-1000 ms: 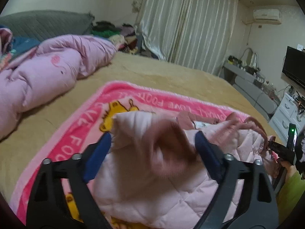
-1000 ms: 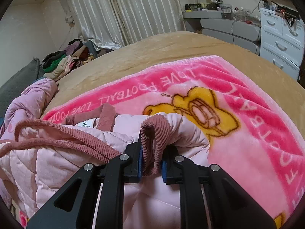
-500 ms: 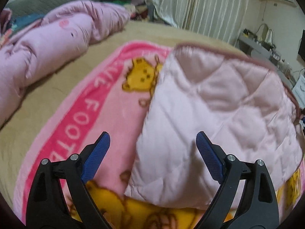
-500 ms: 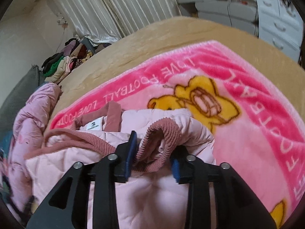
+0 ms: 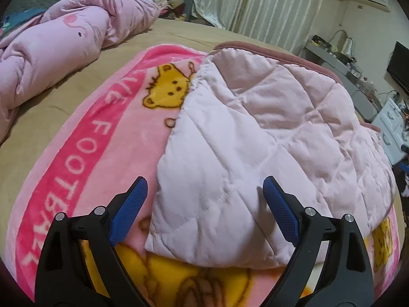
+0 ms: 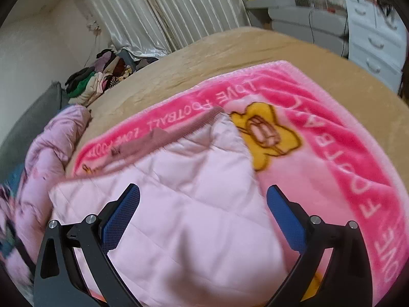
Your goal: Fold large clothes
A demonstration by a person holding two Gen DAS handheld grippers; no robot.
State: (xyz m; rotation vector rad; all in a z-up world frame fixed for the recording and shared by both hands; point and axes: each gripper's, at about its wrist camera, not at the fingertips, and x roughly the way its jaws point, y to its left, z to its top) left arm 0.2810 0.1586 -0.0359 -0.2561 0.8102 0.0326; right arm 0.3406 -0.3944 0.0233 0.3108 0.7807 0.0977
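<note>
A pale pink quilted jacket [image 5: 268,138] lies folded over on a pink cartoon blanket [image 5: 84,138], its ribbed dusty-pink hem along the far edge. My left gripper [image 5: 204,204] is open and empty, just above the jacket's near left corner. In the right wrist view the same jacket [image 6: 184,204] lies flat with its ribbed hem [image 6: 173,133] at the far side. My right gripper [image 6: 203,212] is open and empty, hovering over the jacket's near part.
The blanket [image 6: 332,153] covers a tan bed [image 5: 64,89]. A bunched pink duvet [image 5: 56,43] lies at the left. A pile of clothes [image 6: 99,81] sits at the bed's far corner by curtains. White drawers [image 6: 375,38] stand at the right.
The right gripper opened and let go of the ribbed cuff. The jacket was folded over and now lies flat, quilted lining up. Both grippers pulled back above it.
</note>
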